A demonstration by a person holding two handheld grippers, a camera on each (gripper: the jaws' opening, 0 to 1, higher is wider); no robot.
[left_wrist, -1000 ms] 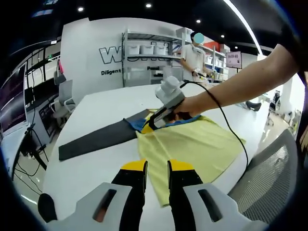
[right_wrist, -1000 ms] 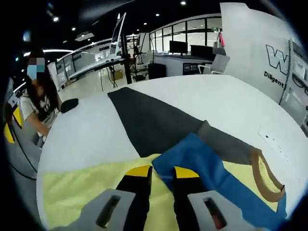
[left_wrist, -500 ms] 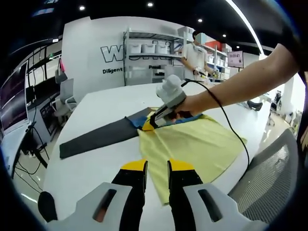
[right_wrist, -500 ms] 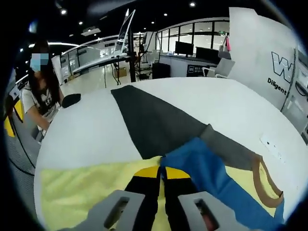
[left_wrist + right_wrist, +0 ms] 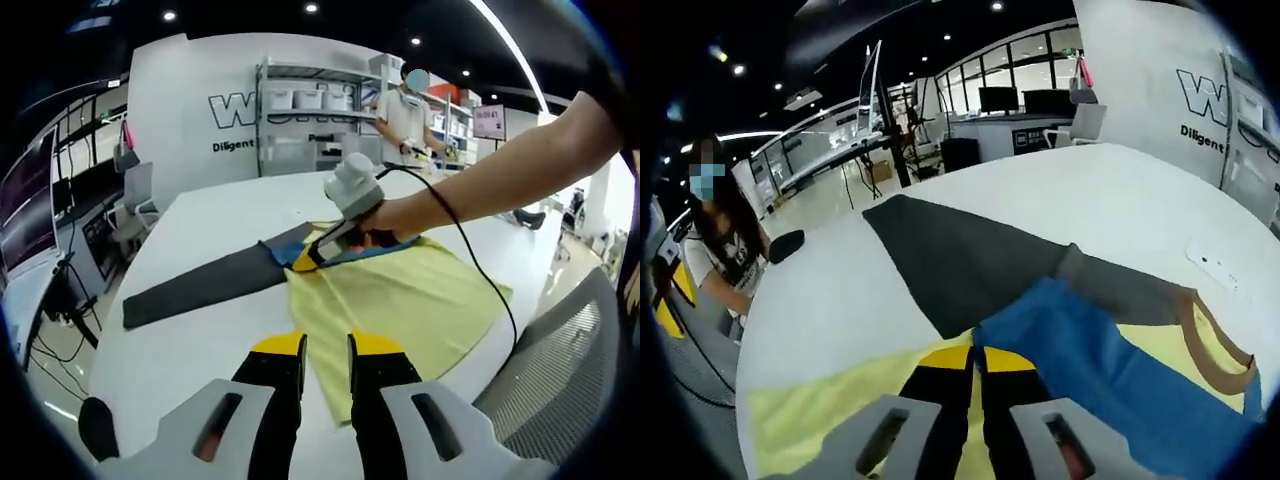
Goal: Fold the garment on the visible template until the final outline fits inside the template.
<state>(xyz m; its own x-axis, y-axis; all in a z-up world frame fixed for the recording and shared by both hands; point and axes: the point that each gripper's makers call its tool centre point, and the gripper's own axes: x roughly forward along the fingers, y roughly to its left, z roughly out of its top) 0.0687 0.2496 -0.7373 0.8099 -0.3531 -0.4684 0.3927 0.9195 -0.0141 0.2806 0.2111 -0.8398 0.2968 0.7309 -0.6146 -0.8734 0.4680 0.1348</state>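
Left gripper (image 5: 326, 346): held low at the near edge, above the surface, jaws slightly parted, gripping nothing.
Right gripper (image 5: 976, 358): jaws pressed together on the cloth's edge; seen from the left gripper view (image 5: 309, 262), tilted down and to the left.
Right arm (image 5: 500, 170): bare forearm stretched in from the right.
Right hand (image 5: 385, 220): wrapped around the gripper's handle.

Yellow garment (image 5: 400, 300) with blue sleeve (image 5: 1090, 350), dark grey template (image 5: 960, 260), white table (image 5: 200, 350).

- Left gripper (image 5: 326, 350) hovers over the white table (image 5: 200, 330), jaws slightly parted, holding nothing.
- Right gripper (image 5: 303, 266) pinches the yellow shirt (image 5: 400, 300) edge beside the dark template (image 5: 200, 290).
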